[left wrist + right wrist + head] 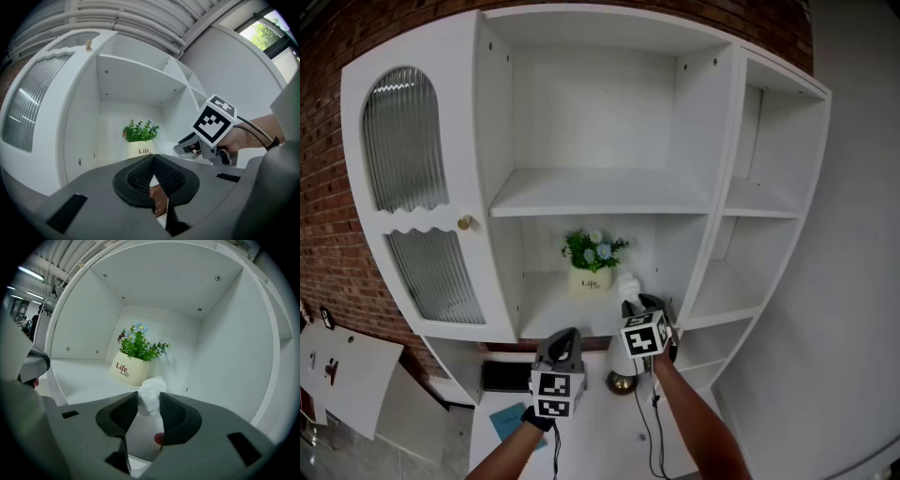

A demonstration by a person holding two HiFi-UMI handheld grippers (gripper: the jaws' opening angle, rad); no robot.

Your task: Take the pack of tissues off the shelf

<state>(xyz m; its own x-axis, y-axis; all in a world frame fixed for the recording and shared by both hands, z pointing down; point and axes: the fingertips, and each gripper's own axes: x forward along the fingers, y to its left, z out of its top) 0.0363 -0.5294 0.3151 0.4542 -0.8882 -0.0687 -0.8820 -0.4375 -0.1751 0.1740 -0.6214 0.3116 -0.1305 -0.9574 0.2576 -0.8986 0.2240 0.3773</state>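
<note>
My right tool (149, 405) clamps the white pack of tissues (152, 390) on the cabinet shelf (79, 376), just beside a potted plant (132, 363); my left tool (153, 164) hangs closed, empty.

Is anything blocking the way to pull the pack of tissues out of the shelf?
Nothing visible does. The pack of tissues is between the jaws of the right gripper; the flower pot stands behind it, deeper in the shelf.
</note>
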